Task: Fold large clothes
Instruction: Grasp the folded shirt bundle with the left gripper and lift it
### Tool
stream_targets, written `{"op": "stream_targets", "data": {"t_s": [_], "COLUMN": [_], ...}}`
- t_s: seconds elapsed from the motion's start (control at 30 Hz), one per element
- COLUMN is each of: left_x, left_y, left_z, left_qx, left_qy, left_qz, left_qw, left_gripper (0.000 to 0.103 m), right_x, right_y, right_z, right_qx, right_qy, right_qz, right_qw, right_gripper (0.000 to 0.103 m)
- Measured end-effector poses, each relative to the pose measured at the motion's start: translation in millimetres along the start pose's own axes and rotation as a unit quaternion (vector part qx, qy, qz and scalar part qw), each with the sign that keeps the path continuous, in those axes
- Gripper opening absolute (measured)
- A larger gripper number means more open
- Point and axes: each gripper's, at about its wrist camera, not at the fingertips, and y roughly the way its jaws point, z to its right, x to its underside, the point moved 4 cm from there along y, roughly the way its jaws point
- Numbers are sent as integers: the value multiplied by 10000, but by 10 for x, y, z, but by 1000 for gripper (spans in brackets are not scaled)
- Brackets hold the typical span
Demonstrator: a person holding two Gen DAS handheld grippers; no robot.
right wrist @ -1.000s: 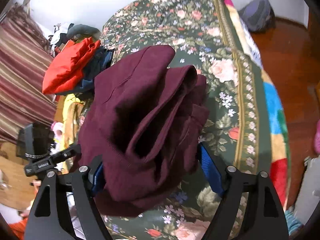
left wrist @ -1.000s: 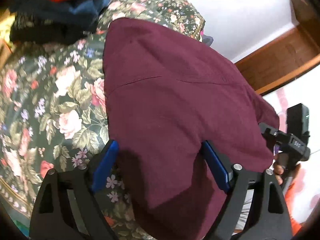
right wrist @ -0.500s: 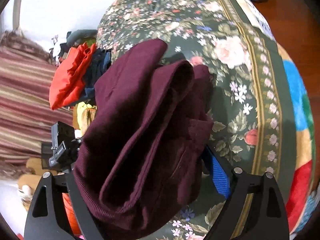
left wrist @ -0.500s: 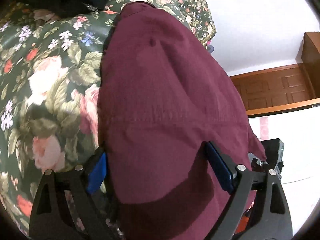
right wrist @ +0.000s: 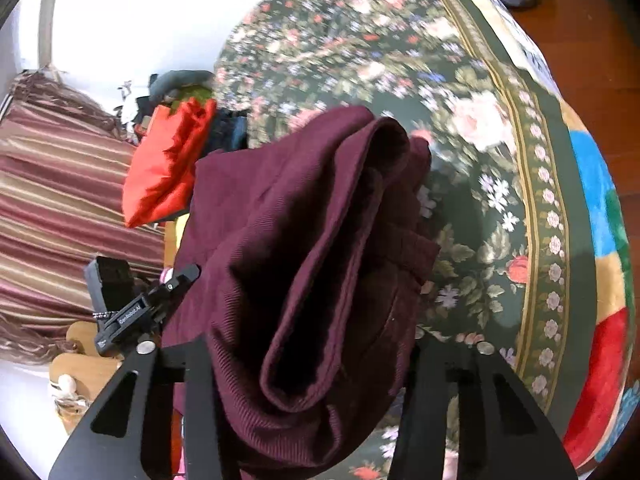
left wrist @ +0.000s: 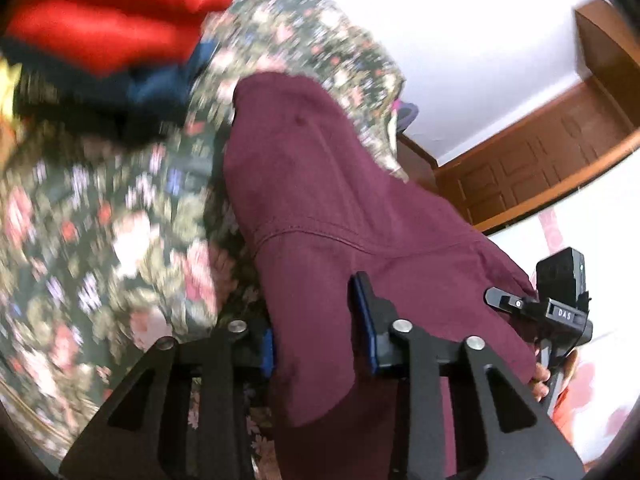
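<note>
A folded maroon garment point(left wrist: 340, 208) is held between both grippers above the floral bedspread point(left wrist: 100, 240). My left gripper point(left wrist: 320, 332) is shut on its near edge, with the blue pads pressed into the cloth. My right gripper point(right wrist: 312, 364) is shut on the other end of the garment point(right wrist: 304, 240), where thick folded layers bulge between the fingers and hide the pads. The right gripper's body point(left wrist: 560, 308) shows in the left wrist view, and the left gripper's body point(right wrist: 132, 308) in the right wrist view.
A stack of folded clothes with a red one on top point(left wrist: 108, 12) lies on the bed to the left; it also shows in the right wrist view point(right wrist: 168, 164). A striped curtain point(right wrist: 52, 208) hangs left. Wooden floor point(right wrist: 592, 40) lies beyond the bedspread's edge point(right wrist: 592, 184).
Both grippers have closed from open onto the maroon garment and lifted it. The left view has swung so the red stack is back in sight.
</note>
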Motion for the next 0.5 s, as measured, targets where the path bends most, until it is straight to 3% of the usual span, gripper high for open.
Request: {"op": "stream_targets", "data": {"t_s": [0.23, 0.5], "left_x": [-470, -1235], "left_y": [-720, -1736], "left_z": [300, 368], "left_qx": [152, -140], "left_qy": [590, 1248], "left_qz": [650, 1661], "left_qw": [9960, 9781], "left_gripper": [28, 28], "right_x": [-187, -716], "right_y": [-223, -145], "right_z": [-613, -1562], "right_qx": [-95, -703], "right_qy": [-591, -1267], "right_qz": [487, 1032], "right_qw": [9970, 9841], "right_gripper": [37, 37]}}
